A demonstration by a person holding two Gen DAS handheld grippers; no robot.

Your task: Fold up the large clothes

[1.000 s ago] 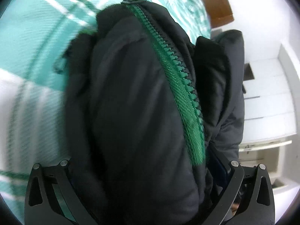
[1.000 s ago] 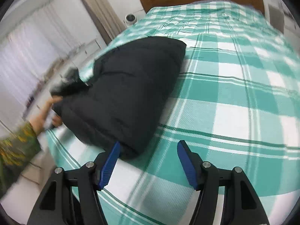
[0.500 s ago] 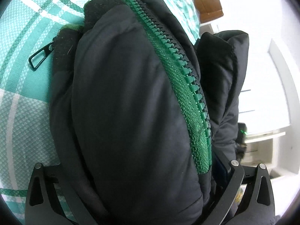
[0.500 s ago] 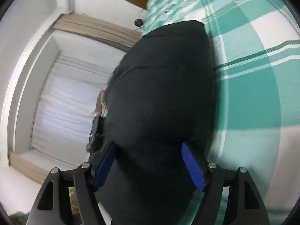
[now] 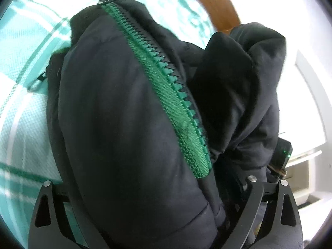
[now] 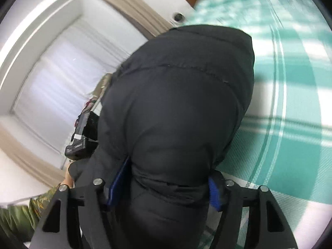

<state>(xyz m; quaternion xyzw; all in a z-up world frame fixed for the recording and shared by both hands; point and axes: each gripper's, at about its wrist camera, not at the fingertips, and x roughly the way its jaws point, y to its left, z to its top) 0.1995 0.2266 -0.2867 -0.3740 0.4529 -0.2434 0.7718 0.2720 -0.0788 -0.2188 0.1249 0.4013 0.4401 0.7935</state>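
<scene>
The black jacket (image 6: 176, 108) is bunched on the checked bed (image 6: 294, 137). It is straddled by both tools, angled downward — the right tool (image 6: 166, 188) closing on it, the left tool (image 5: 145, 207) closing too, its grip not discernible.

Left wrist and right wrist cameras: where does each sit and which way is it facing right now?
Left wrist: on the left gripper, looking along the closing jaws at the black jacket between them, its green zipper and the plaid bed cover.
Right wrist: on the right gripper, jaws closing around the jacket's quilted bulk; a sleeve shows.
Shared: jacket, bed cover, wooden headboard.
</scene>
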